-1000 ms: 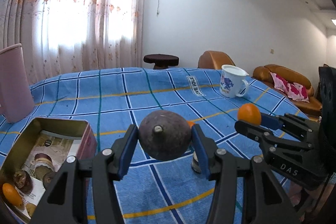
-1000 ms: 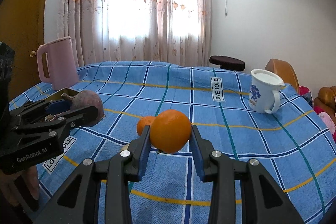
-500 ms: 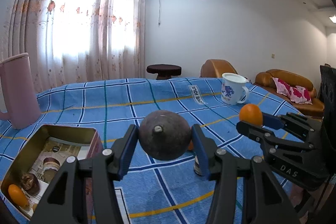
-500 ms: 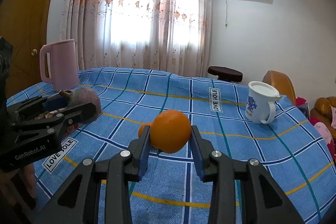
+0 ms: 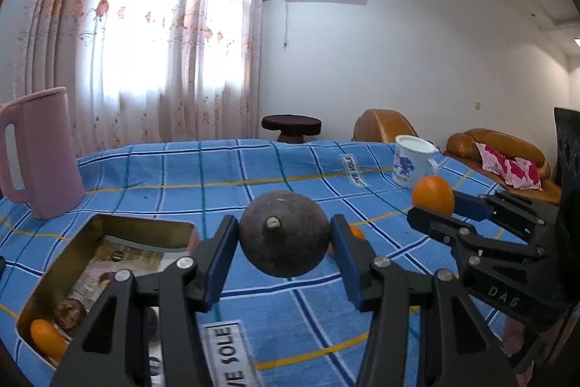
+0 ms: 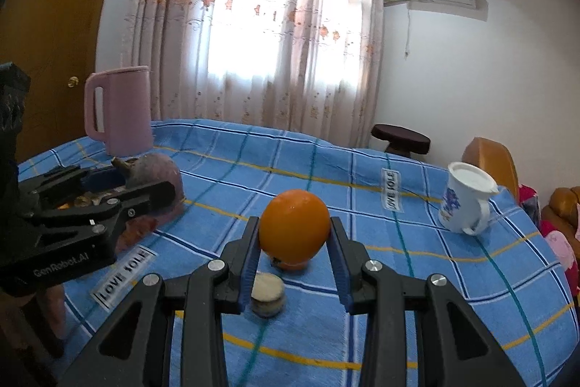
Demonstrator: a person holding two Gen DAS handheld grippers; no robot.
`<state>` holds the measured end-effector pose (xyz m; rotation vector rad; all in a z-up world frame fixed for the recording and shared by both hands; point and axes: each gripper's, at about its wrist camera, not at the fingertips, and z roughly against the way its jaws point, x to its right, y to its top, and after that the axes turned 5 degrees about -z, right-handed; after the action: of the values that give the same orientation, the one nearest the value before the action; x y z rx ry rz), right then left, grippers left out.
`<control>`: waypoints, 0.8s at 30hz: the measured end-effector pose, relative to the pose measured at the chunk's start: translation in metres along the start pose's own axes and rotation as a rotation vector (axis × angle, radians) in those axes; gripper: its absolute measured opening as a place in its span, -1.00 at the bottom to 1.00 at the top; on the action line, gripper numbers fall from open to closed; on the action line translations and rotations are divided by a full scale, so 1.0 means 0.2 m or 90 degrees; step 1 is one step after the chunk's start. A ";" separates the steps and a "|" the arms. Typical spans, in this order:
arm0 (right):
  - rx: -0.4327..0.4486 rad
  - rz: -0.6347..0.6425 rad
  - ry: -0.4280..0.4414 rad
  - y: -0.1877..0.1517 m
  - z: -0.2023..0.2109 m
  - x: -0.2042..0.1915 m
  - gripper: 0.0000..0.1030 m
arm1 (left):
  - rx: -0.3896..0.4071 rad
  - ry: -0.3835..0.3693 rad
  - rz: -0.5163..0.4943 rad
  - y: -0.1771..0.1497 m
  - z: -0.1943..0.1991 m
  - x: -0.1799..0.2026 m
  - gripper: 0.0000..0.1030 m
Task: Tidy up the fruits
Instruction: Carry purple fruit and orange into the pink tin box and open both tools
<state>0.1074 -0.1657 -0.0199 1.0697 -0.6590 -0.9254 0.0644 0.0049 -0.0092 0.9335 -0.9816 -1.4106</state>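
Left gripper (image 5: pixel 284 243) clamping round dull purple-brown fruit (image 5: pixel 284 238), right gripper (image 6: pixel 294 242) clamping smooth orange (image 6: pixel 294 225)

You are holding a dark purple-brown fruit (image 5: pixel 284 238) in black tongs with blue pads (image 5: pixel 284 242), and a bright orange (image 6: pixel 294 230) beside it. Below lies a blue checked cloth (image 5: pixel 224 176) with yellow, white and teal lines, a pink jug (image 5: pixel 40 151), a gold tin (image 5: pixel 61 267).
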 end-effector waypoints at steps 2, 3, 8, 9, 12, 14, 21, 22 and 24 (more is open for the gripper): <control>0.001 0.006 0.012 0.02 -0.01 -0.04 -0.27 | 0.001 0.008 0.009 0.01 0.02 -0.05 0.05; 0.001 0.011 0.018 0.04 -0.02 -0.07 -0.26 | 0.001 0.014 0.014 0.01 0.03 -0.08 0.05; -0.007 0.026 0.057 0.09 -0.08 -0.19 -0.27 | -0.005 0.043 0.041 0.00 0.08 -0.24 0.05; -0.009 0.031 0.067 0.10 -0.09 -0.23 -0.27 | -0.006 0.048 0.045 0.00 0.08 -0.27 0.05; -0.012 0.042 0.087 0.13 -0.13 -0.32 -0.26 | -0.010 0.072 0.060 -0.02 0.12 -0.38 0.05; -0.016 0.045 0.101 0.14 -0.16 -0.37 -0.26 | -0.014 0.081 0.068 -0.03 0.13 -0.44 0.05; -0.033 0.076 0.154 0.16 -0.25 -0.61 -0.26 | -0.031 0.116 0.095 -0.08 0.17 -0.63 0.05; -0.037 0.079 0.159 0.15 -0.26 -0.64 -0.26 | -0.036 0.118 0.098 -0.09 0.17 -0.65 0.05; -0.048 0.085 0.173 0.14 -0.29 -0.70 -0.26 | -0.046 0.122 0.105 -0.11 0.17 -0.70 0.05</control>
<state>0.0973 -0.0122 -0.0163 1.0476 -0.4597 -0.6697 0.0328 0.1464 -0.0176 0.8955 -0.8385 -1.1865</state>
